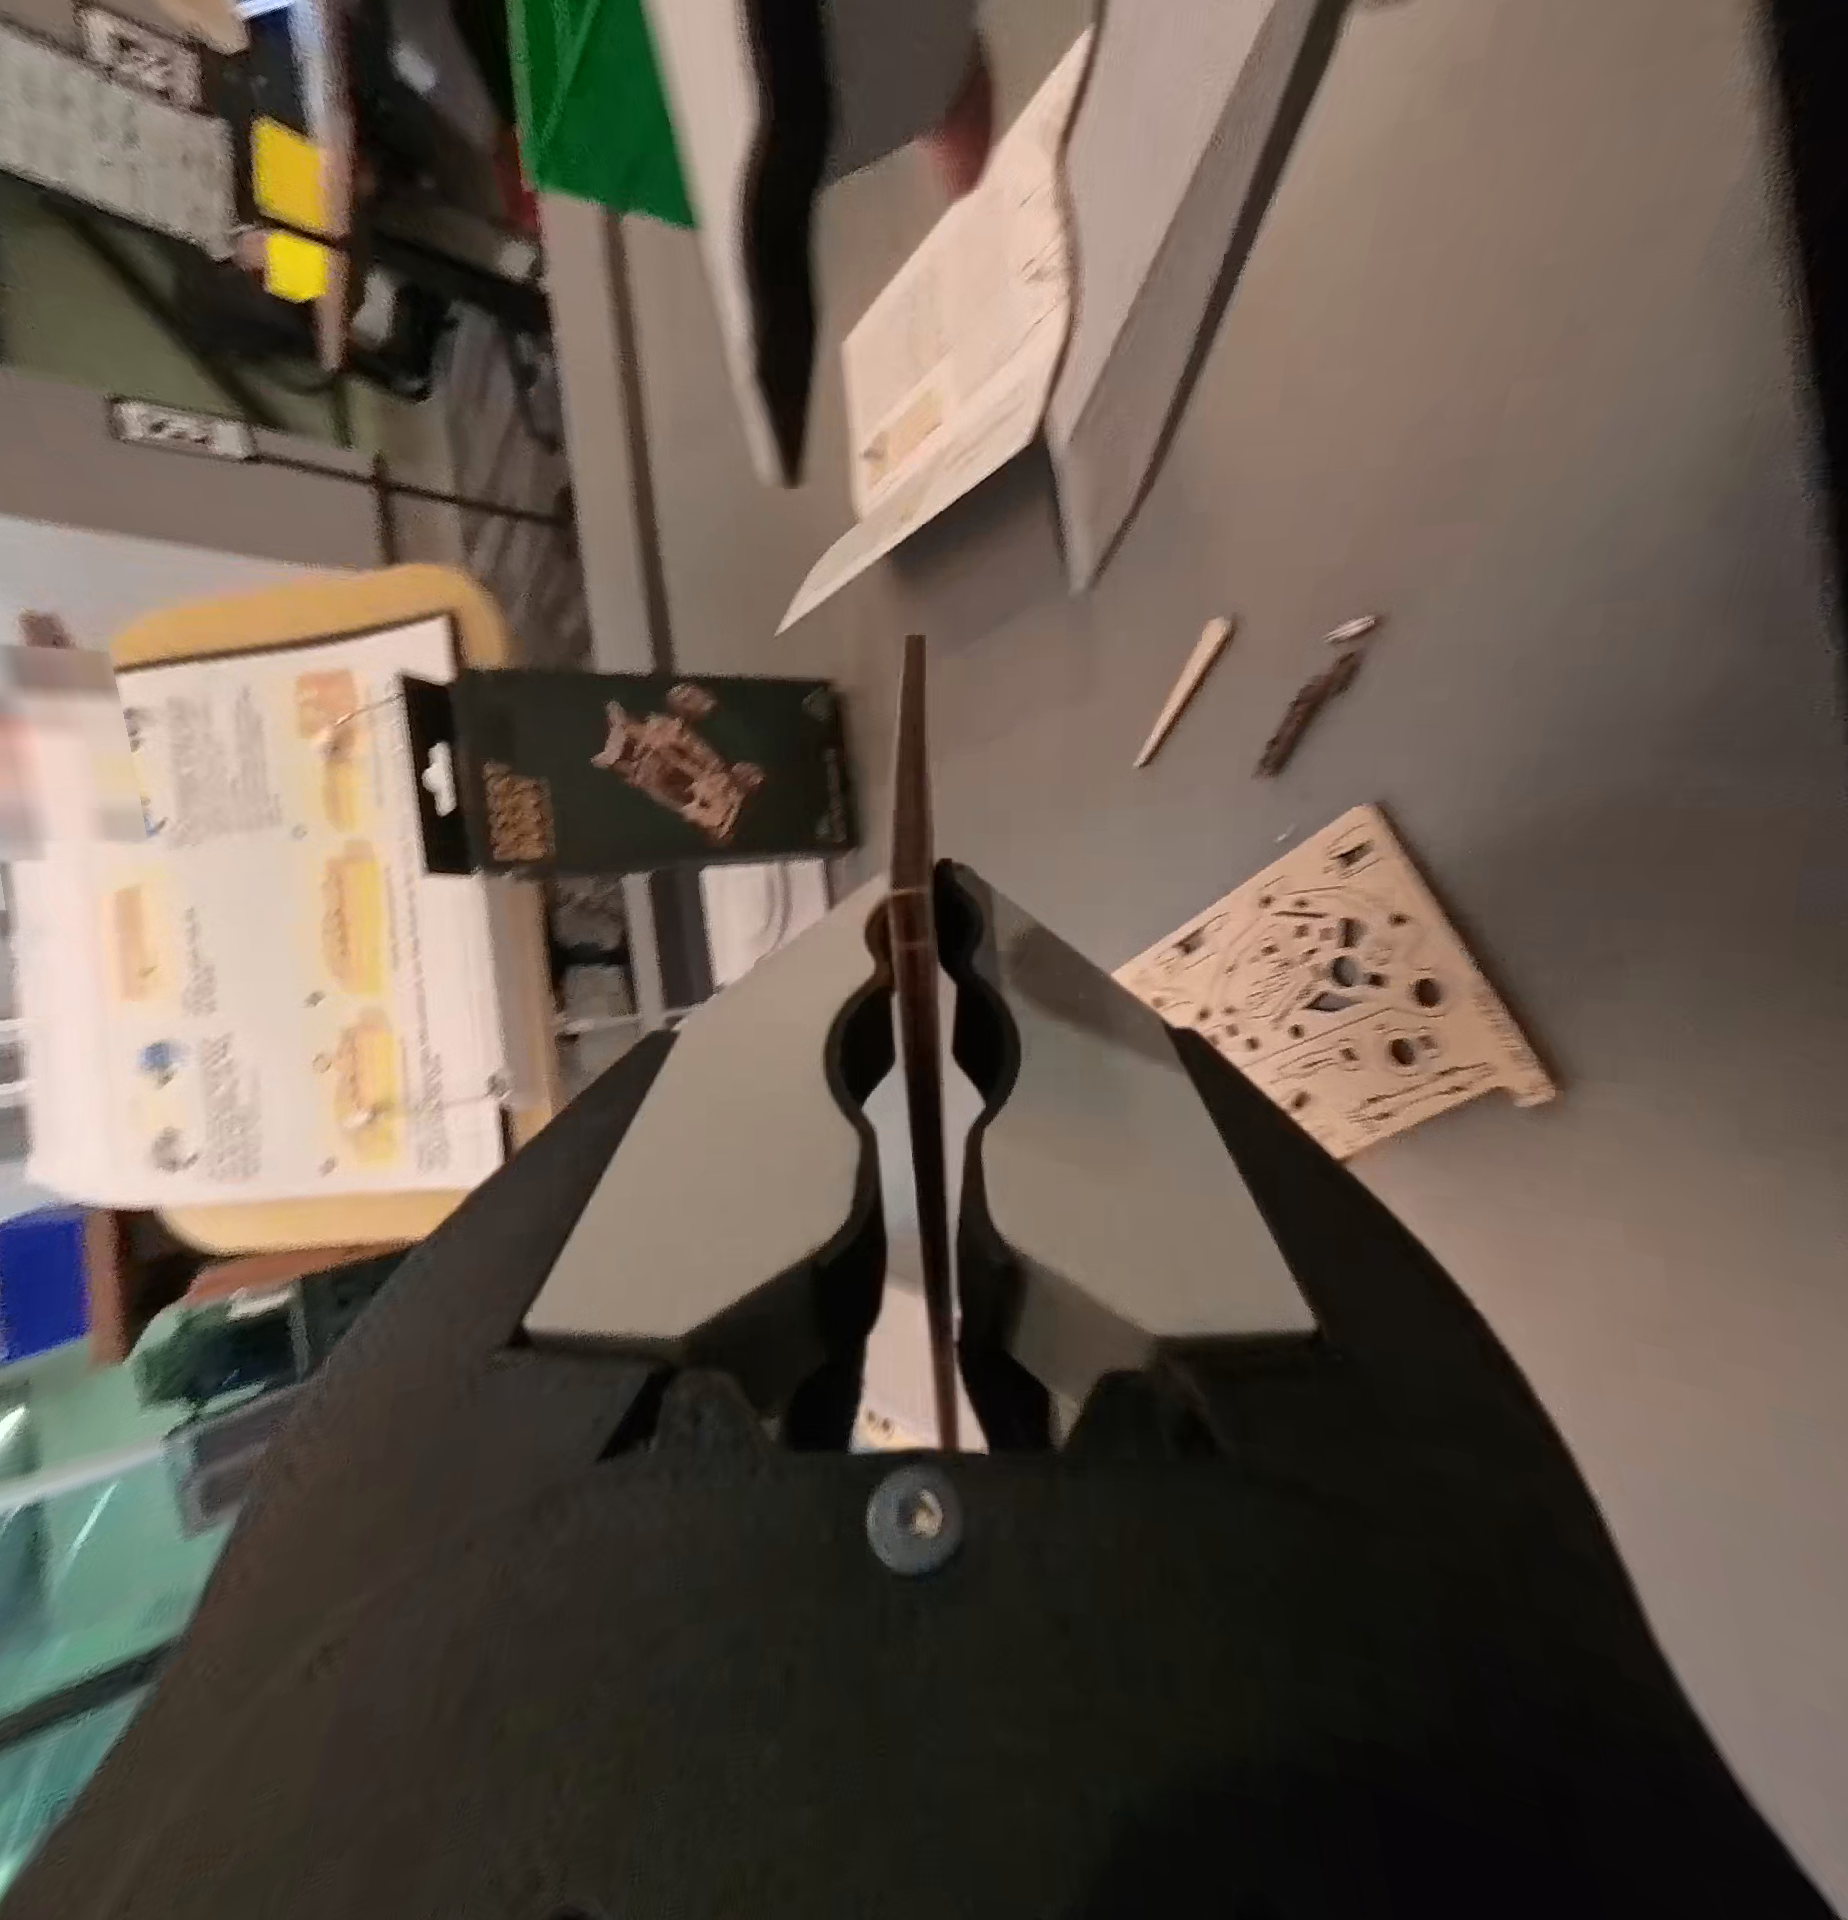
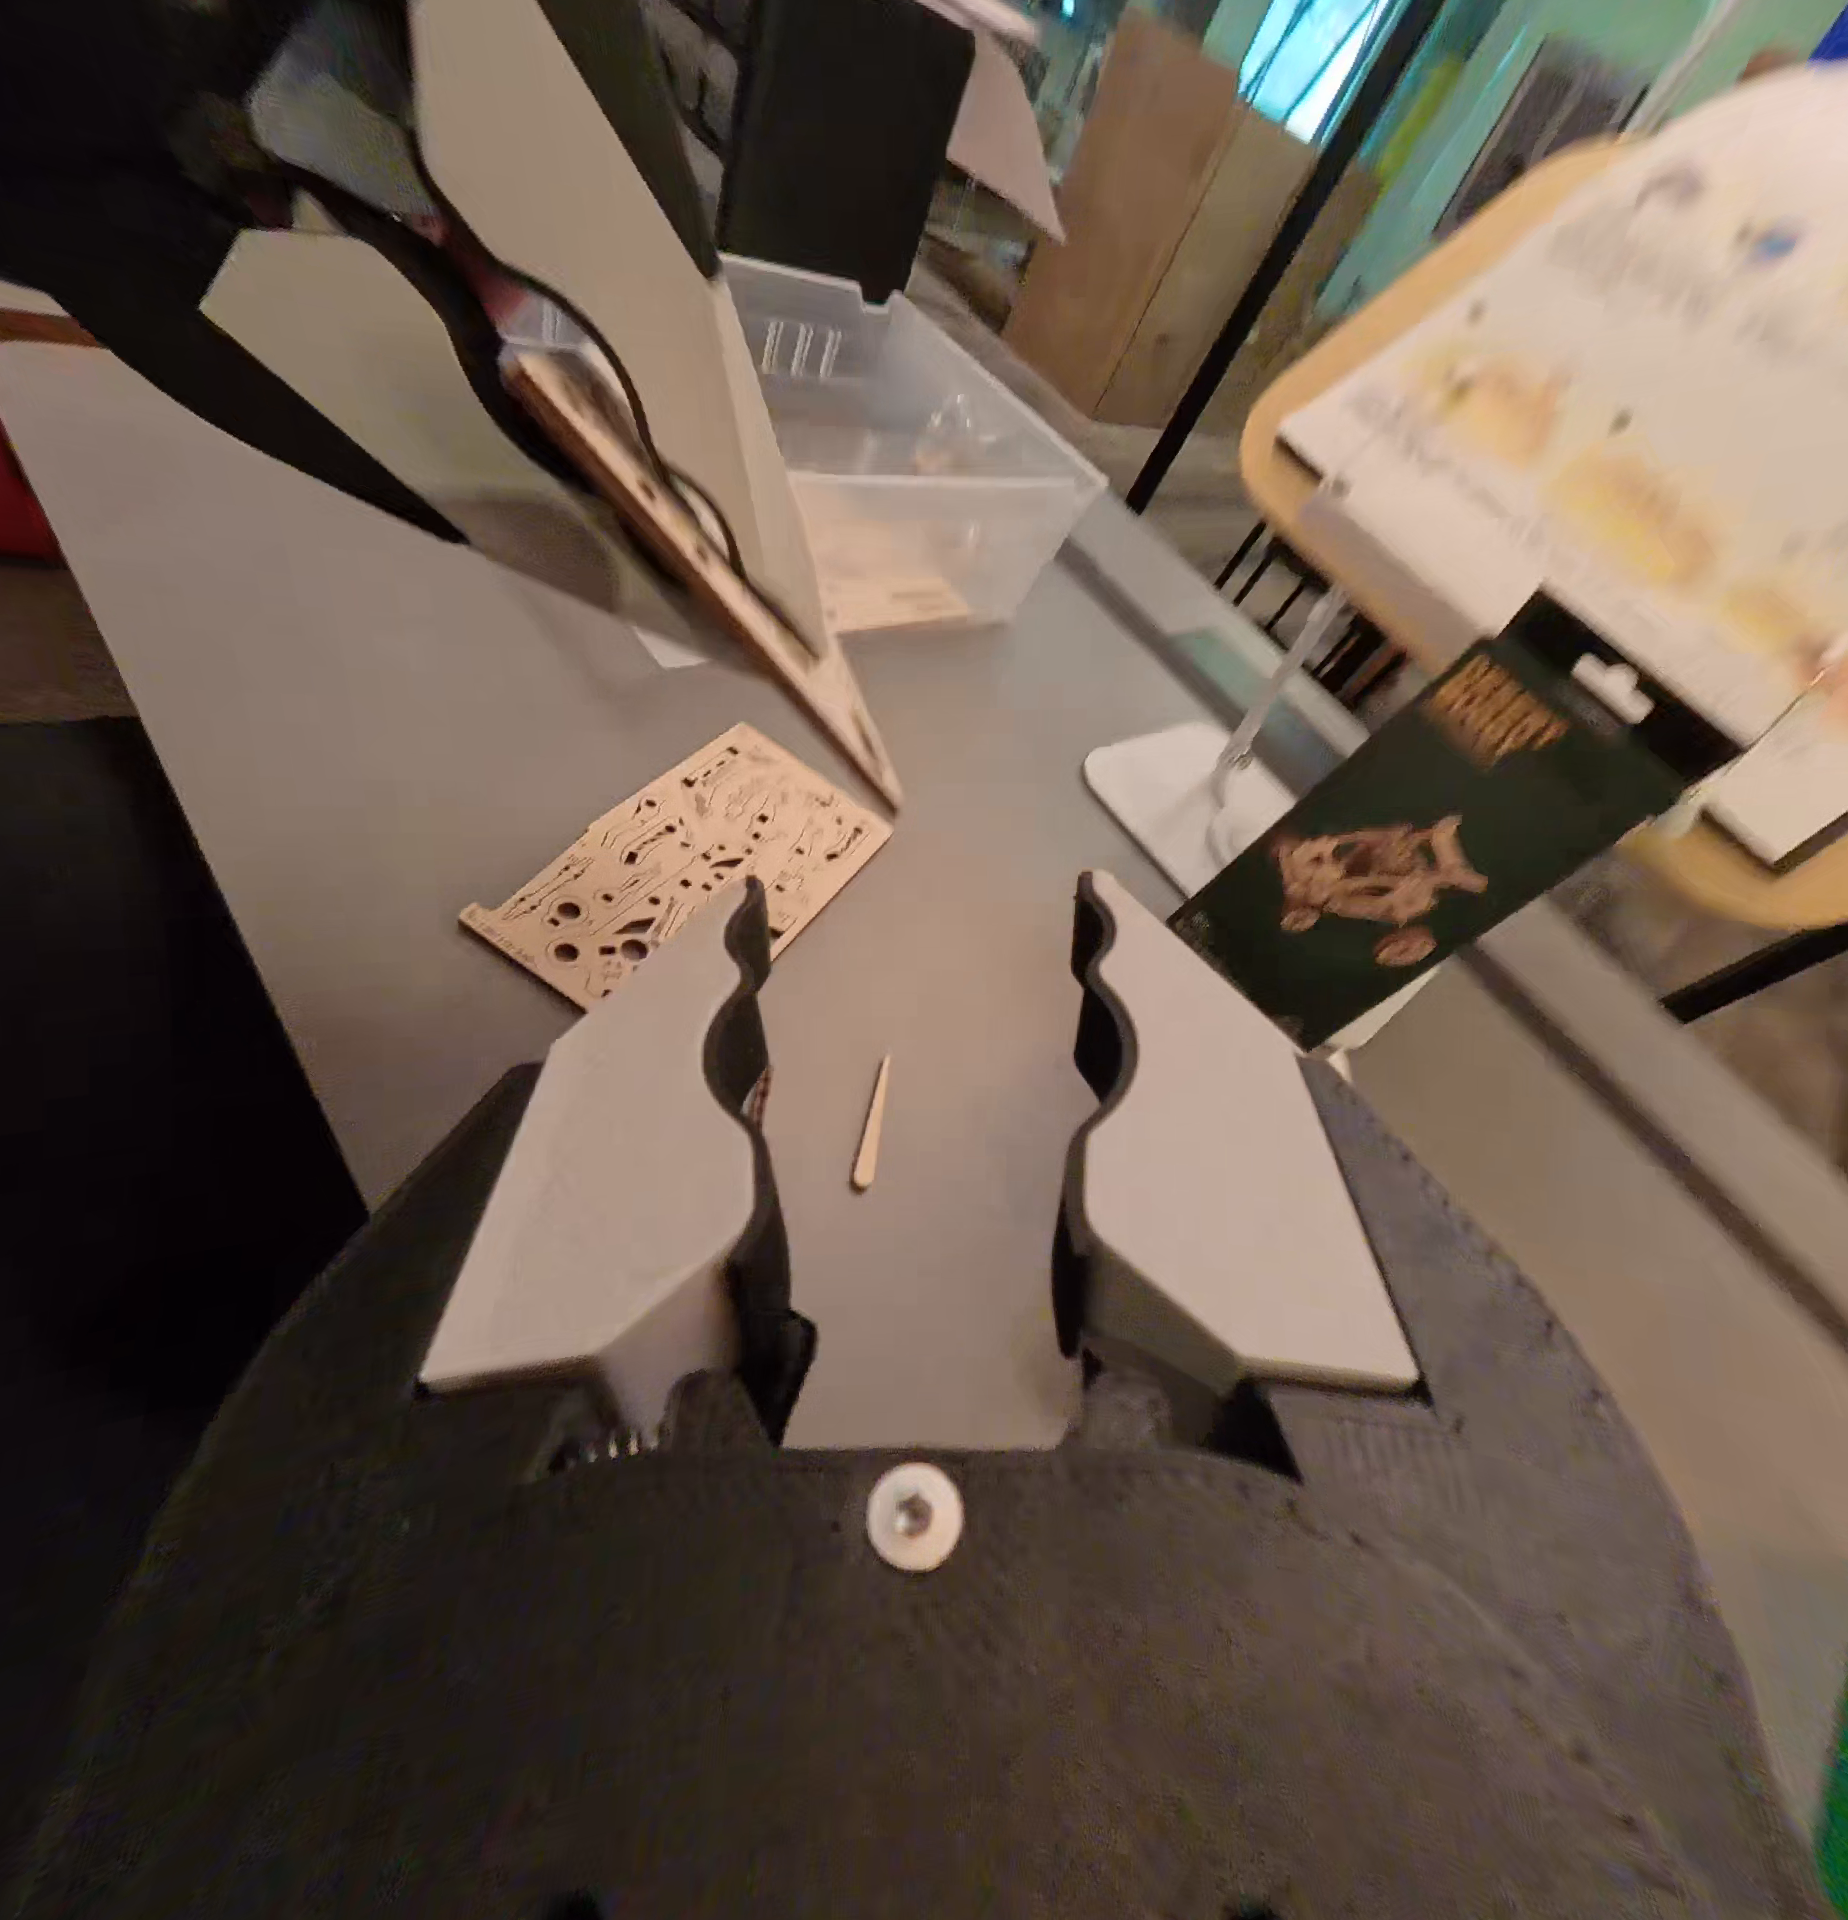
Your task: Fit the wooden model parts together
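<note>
Left tongs clamped on wooden sheet

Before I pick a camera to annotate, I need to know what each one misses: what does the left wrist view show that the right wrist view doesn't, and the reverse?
Only the left wrist view shows the open instruction booklet and a small dark sliver on the table.

Only the right wrist view shows the clear plastic bin and the white stand base.

Both share the grey table, the flat wooden parts sheet, the pale wooden stick, the dark kit box, and the left tool clamping a second wooden sheet.
</note>
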